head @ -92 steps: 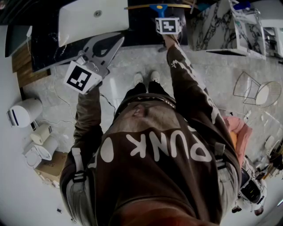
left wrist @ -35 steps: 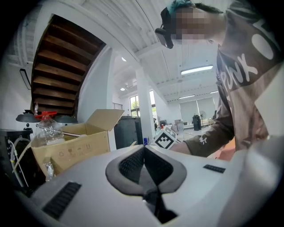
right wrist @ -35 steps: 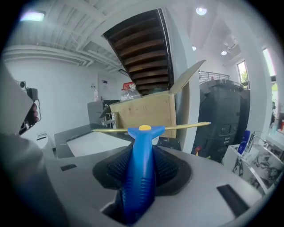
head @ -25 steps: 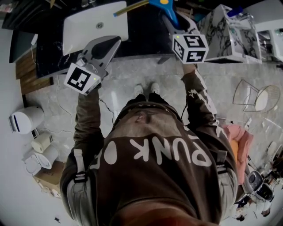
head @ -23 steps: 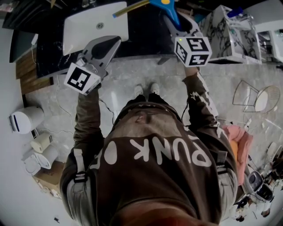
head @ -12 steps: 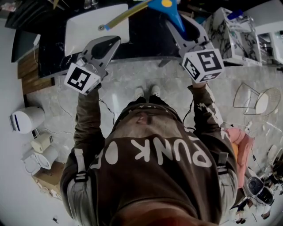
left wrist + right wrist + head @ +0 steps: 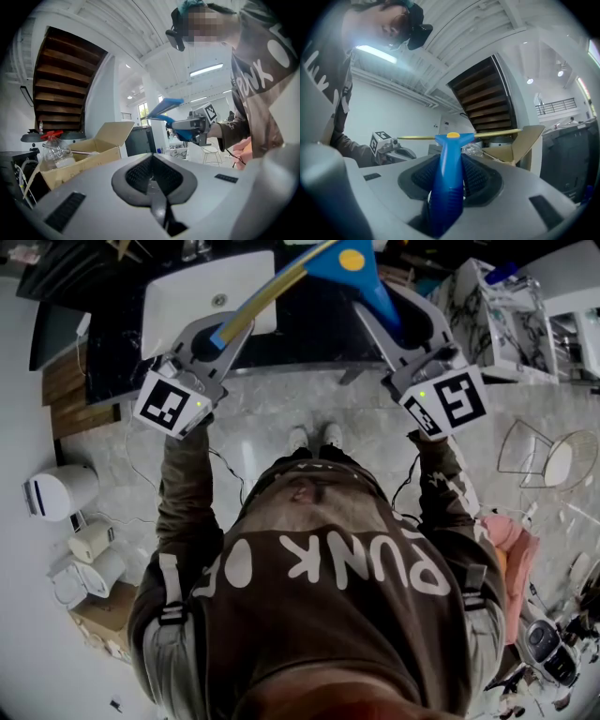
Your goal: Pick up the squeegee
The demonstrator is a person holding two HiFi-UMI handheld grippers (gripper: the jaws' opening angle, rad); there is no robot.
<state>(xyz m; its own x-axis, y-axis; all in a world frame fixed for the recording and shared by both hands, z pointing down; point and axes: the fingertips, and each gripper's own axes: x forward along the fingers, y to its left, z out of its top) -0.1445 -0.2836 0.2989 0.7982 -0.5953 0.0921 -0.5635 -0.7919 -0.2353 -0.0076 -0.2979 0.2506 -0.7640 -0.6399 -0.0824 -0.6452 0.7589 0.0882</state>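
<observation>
Plainly, the right gripper (image 7: 398, 329) is clamped on the blue handle of the squeegee (image 7: 352, 263), with the handle seated between both jaws and running out forward. The squeegee is off every surface, carried in the air in front of the person's chest. Its yellow-edged blade lies crosswise at the far end of the handle. From above, one end of the blade overlaps the tip of the left gripper (image 7: 152, 185), though that gripper's own camera shows the squeegee standing apart from it. The left gripper has its jaws pressed together with nothing between them, and it is held level beside the right one. Below both grippers runs a dark counter (image 7: 309, 329) with a white sink (image 7: 187, 292) set into it. Farther off are an open cardboard box (image 7: 89, 152) and a dark wooden staircase (image 7: 65, 84).
</observation>
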